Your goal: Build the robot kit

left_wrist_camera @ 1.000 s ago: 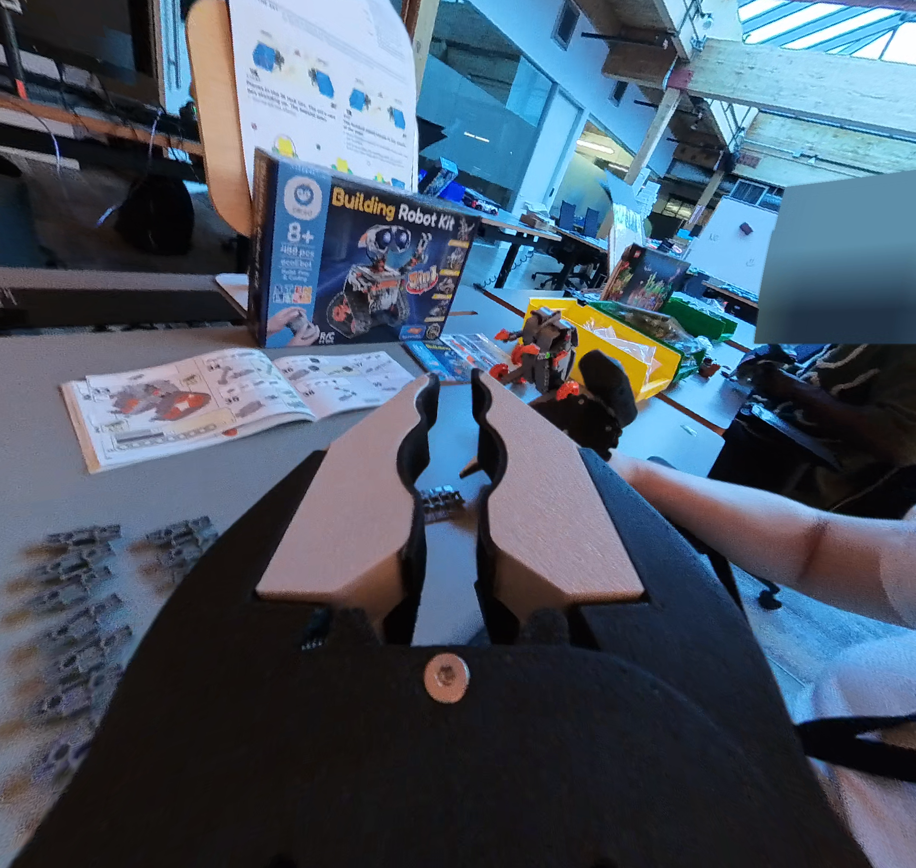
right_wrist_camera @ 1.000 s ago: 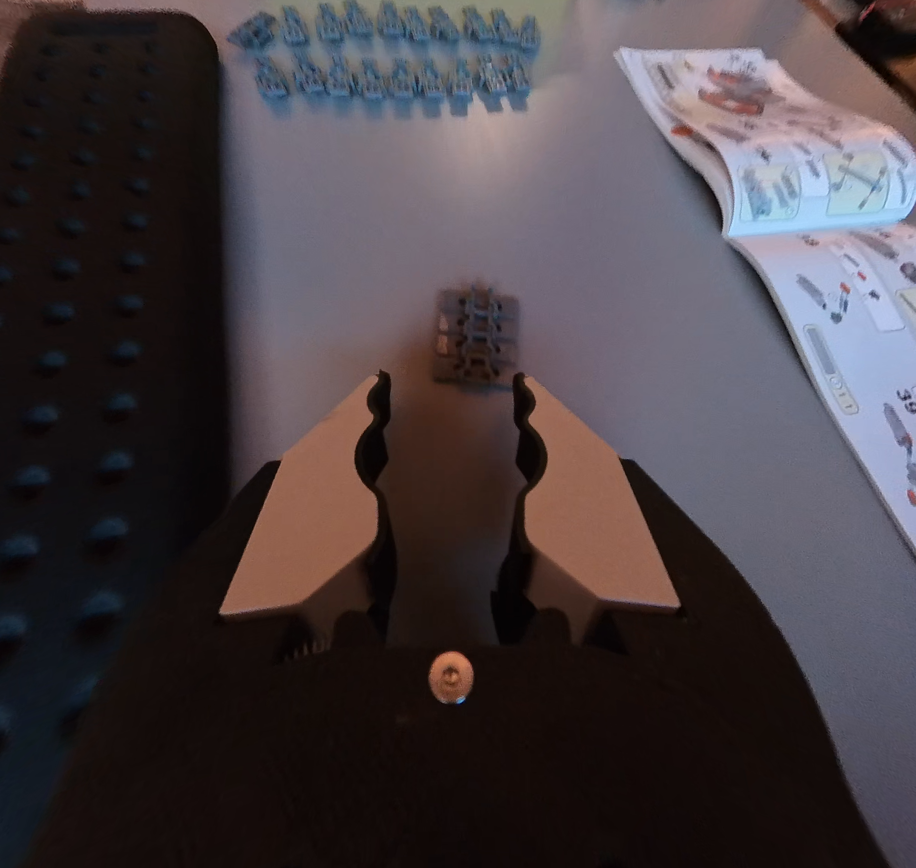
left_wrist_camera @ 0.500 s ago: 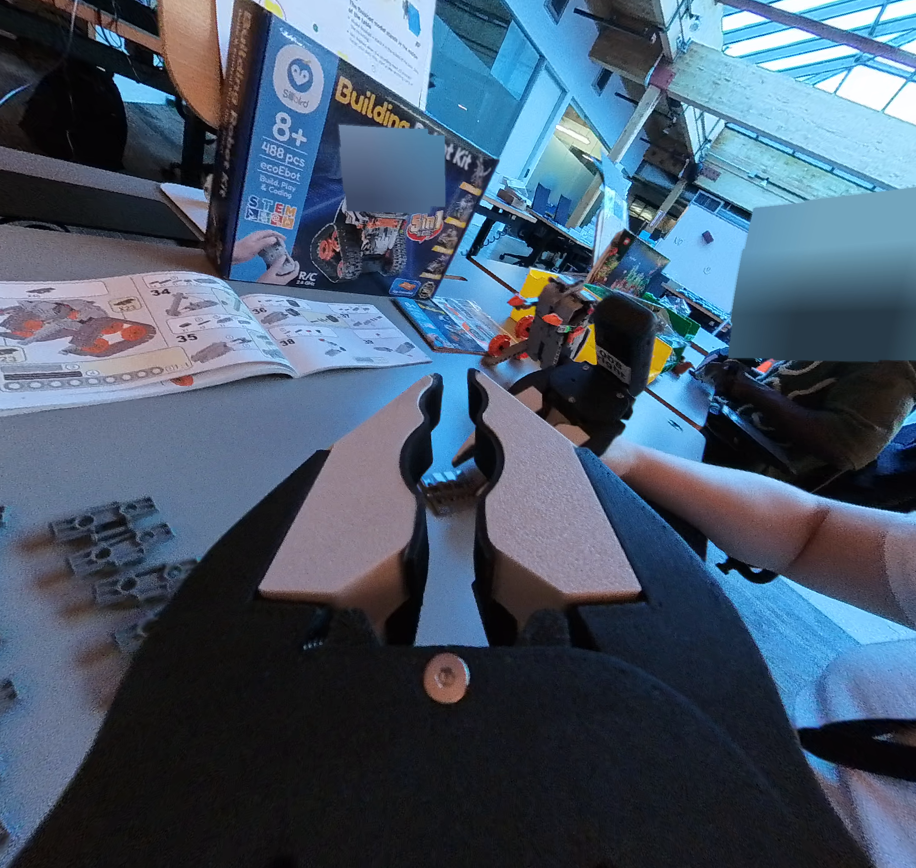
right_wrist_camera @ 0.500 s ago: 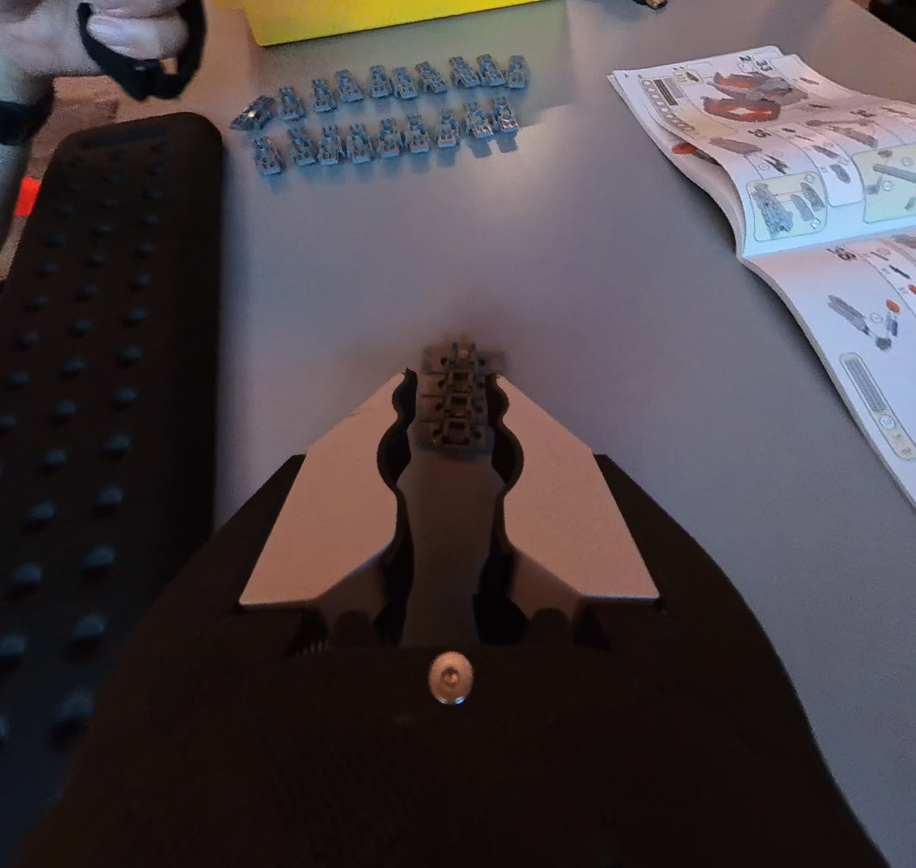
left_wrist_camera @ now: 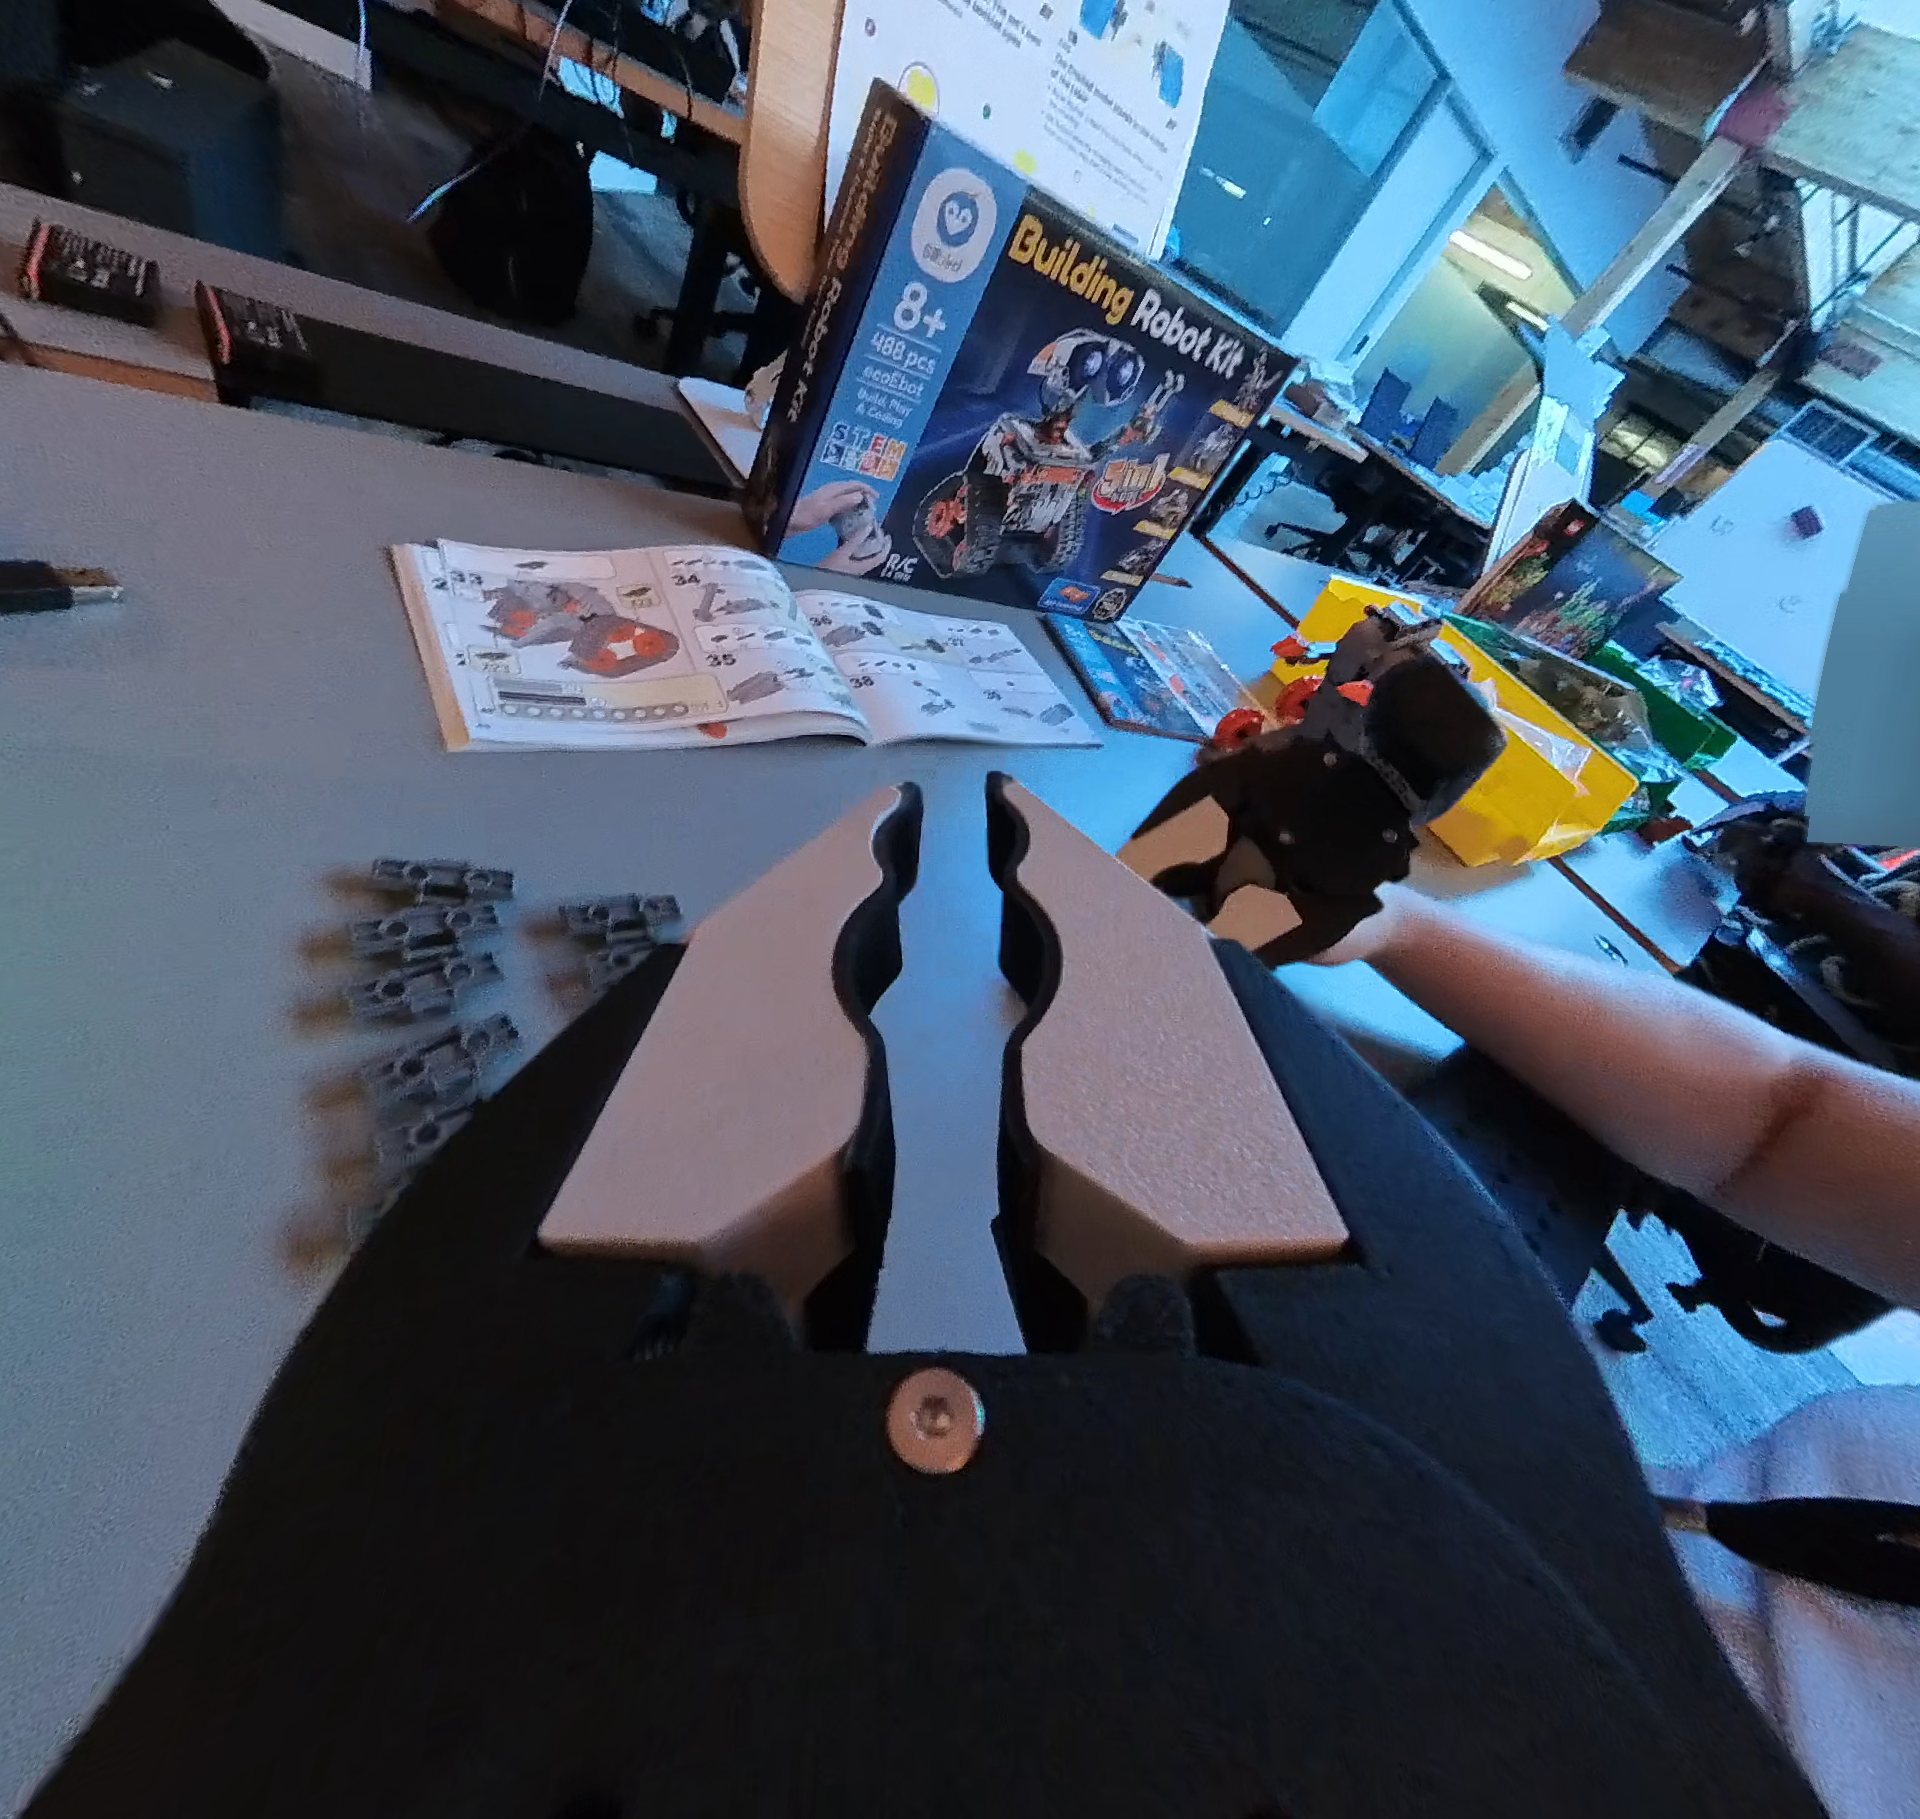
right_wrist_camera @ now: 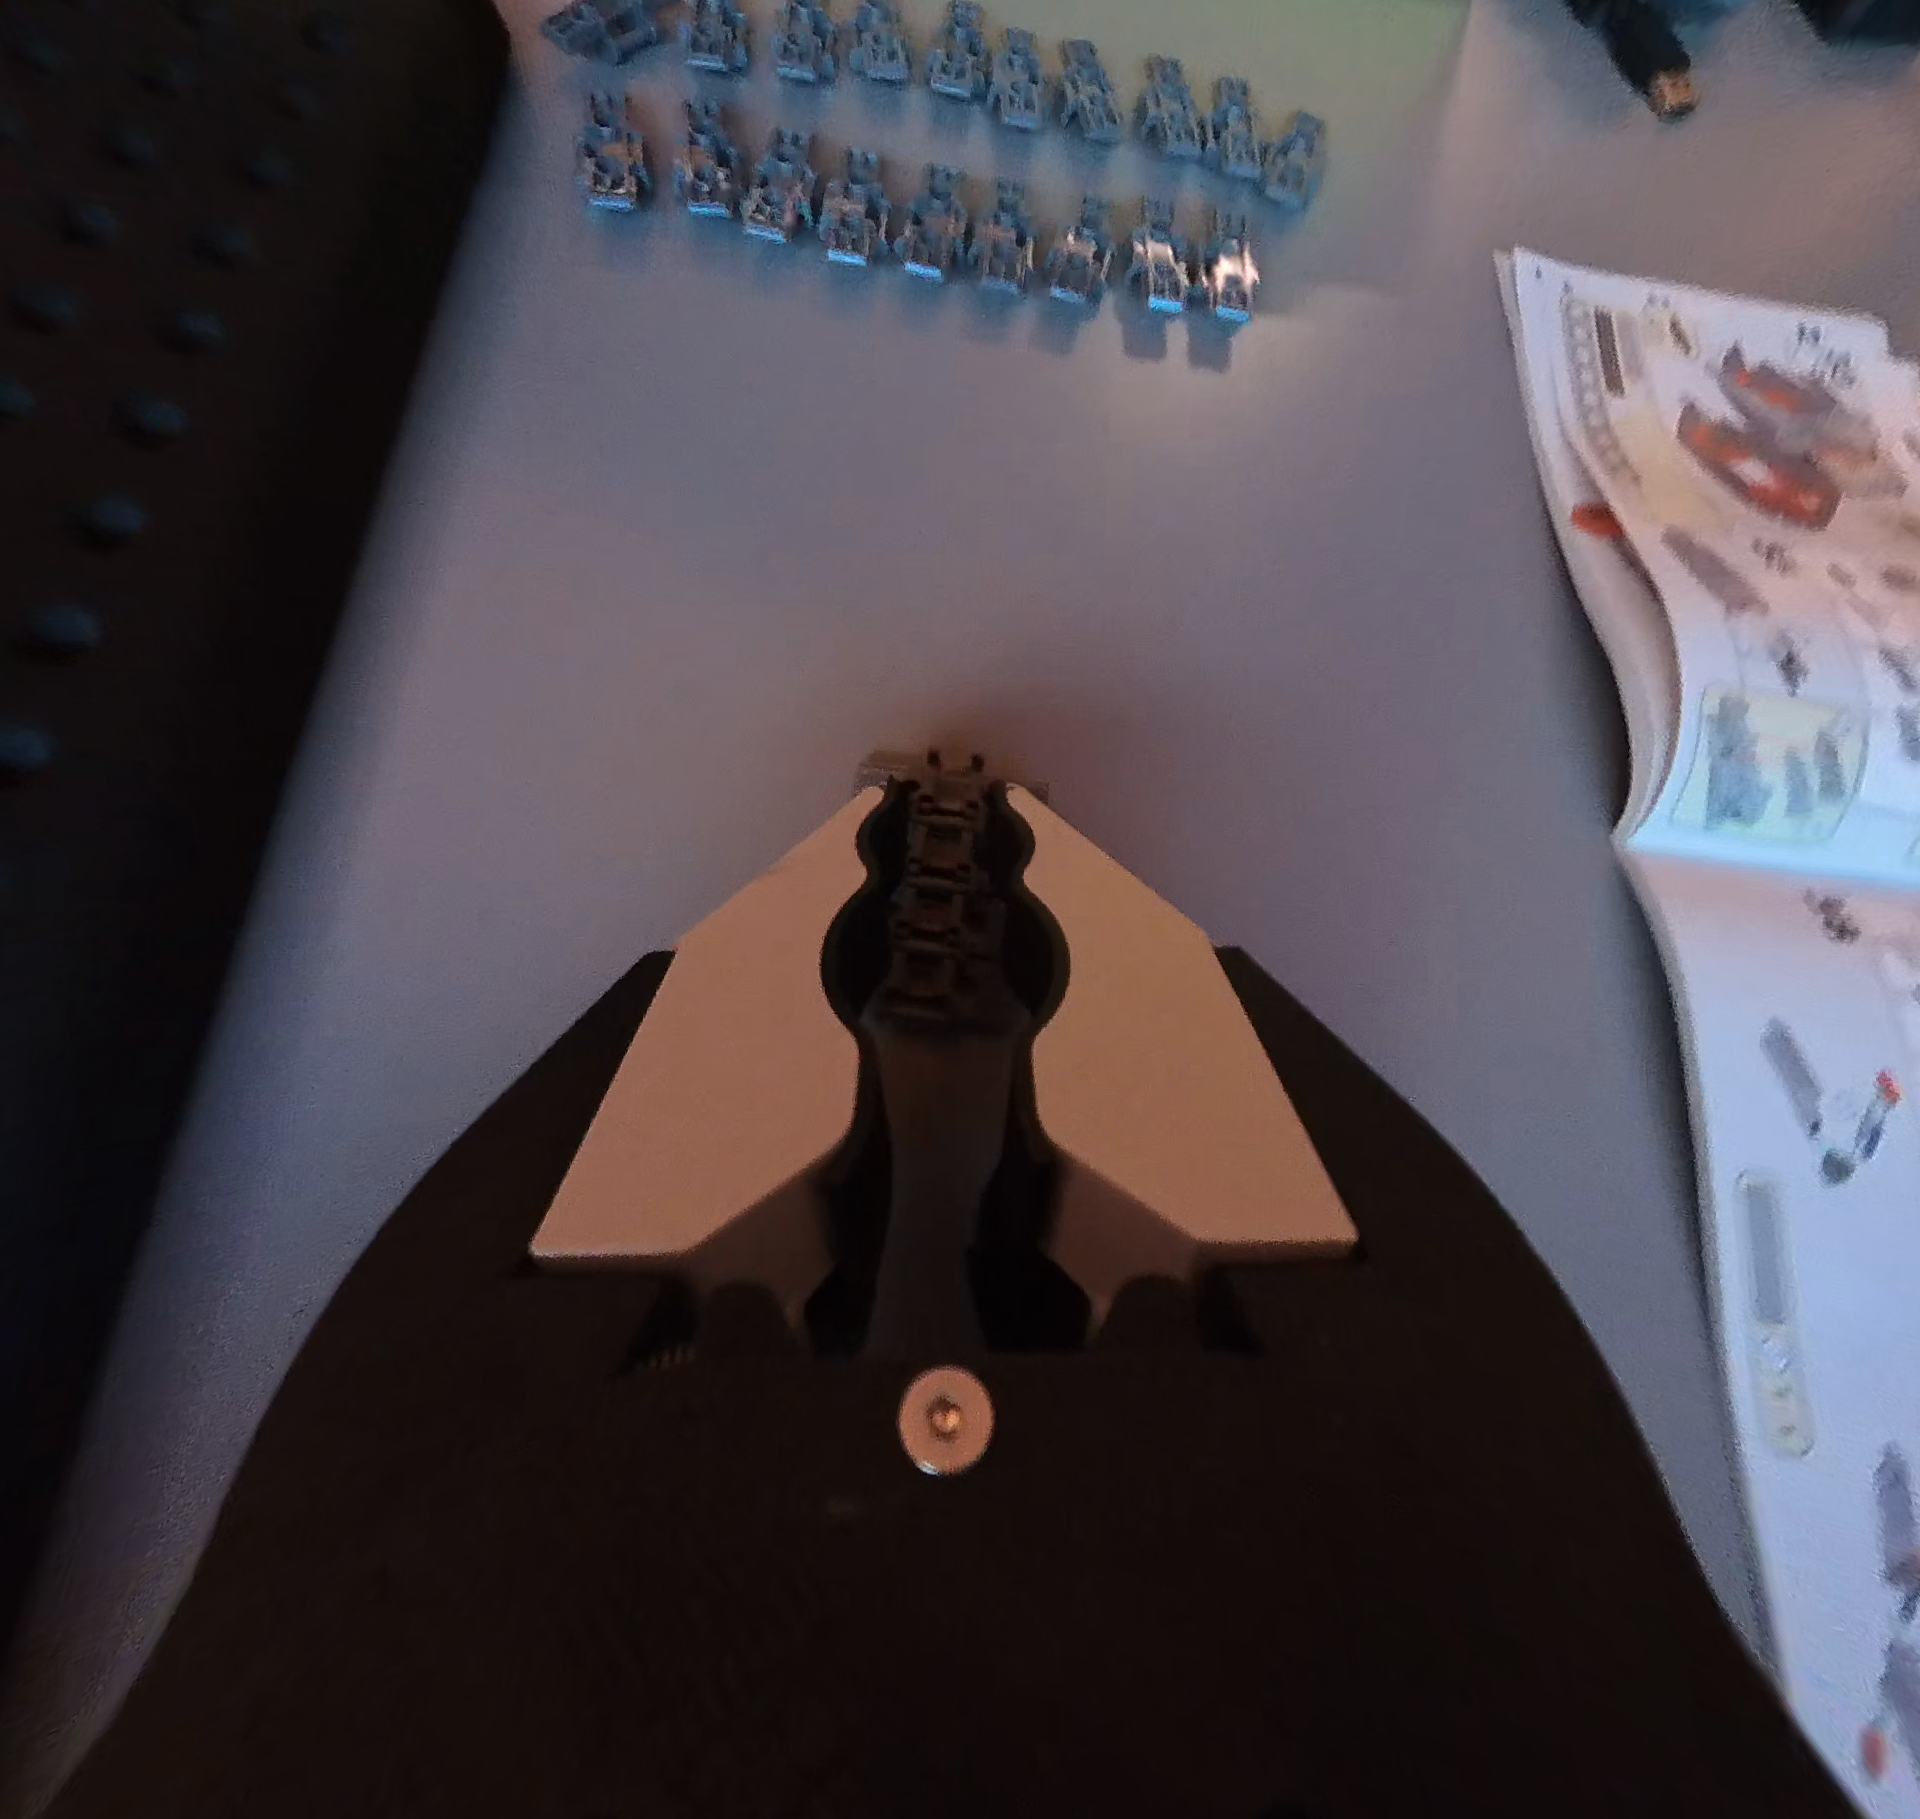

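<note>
Between the right tool's point(right_wrist_camera: 943, 793) fingers sits a short grey track strip point(right_wrist_camera: 940, 881), pinched; nineteen loose track links point(right_wrist_camera: 935, 138) lie in two rows at twelve o'clock; left tool point(left_wrist_camera: 943, 813) slightly parted, empty, above the tabletop point(left_wrist_camera: 208, 730); one open booklet point(left_wrist_camera: 717, 657) at eleven.

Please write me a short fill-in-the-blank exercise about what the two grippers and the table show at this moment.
1. The right gripper is shut on a short strip of joined grey ____.
2. The left gripper holds ____ between its fingers.
3. The loose grey links lie on the table in ____ rows.
4. The bin beyond the right gripper is ____ in colour.

Missing words: track links; nothing; two; yellow
</note>
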The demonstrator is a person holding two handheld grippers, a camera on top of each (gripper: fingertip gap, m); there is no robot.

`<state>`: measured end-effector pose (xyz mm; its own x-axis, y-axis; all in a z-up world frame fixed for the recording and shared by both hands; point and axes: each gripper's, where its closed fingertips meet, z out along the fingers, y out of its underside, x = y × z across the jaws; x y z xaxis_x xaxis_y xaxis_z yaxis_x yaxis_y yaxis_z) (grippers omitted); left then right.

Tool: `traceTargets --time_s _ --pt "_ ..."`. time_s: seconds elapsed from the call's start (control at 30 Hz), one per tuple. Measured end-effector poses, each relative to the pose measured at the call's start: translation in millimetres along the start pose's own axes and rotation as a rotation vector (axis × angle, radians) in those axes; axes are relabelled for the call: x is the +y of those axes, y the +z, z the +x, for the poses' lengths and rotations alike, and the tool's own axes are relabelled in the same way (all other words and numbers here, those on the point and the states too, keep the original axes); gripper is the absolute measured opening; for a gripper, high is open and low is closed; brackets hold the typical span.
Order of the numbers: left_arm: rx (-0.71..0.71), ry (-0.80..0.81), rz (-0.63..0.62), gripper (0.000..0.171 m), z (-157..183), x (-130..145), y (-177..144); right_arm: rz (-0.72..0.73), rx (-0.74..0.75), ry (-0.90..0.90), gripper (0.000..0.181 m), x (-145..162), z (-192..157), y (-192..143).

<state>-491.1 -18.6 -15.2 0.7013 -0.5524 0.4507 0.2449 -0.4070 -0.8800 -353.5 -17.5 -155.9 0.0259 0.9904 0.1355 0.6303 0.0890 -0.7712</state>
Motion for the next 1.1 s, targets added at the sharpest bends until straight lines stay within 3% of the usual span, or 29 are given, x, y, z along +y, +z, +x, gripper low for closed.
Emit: traceTargets --time_s 0.2,0.3,0.5,0.63,0.87,0.97,1.1 --pt "-0.008 -0.072 -0.081 0.014 0.0 23.4 -10.1 0.130 0.074 -0.165 0.012 -21.5 -5.4 -3.5" --pt "0.122 -0.186 -0.066 0.018 18.6 35.1 -2.3 0.211 0.140 -0.250 0.012 -42.8 -13.7 -13.4" --pt "0.326 -0.229 -0.239 0.029 70.3 90.7 44.0 0.328 0.263 -0.374 0.012 -73.6 -28.5 -35.9" --pt "0.441 -0.294 -0.293 0.020 93.3 98.6 57.3 0.347 0.263 -0.366 0.012 -74.7 -30.9 -41.8" --pt "0.410 -0.244 -0.328 0.009 83.3 103.8 63.3 0.404 0.236 -0.351 0.012 -81.3 -29.6 -47.5" --pt "0.420 -0.253 -0.266 0.014 82.6 101.1 62.7 0.410 0.220 -0.363 0.012 -81.2 -33.5 -47.5" --pt "0.511 -0.293 -0.247 0.010 98.2 102.3 59.2 0.453 0.219 -0.376 0.012 -86.8 -40.6 -52.8"
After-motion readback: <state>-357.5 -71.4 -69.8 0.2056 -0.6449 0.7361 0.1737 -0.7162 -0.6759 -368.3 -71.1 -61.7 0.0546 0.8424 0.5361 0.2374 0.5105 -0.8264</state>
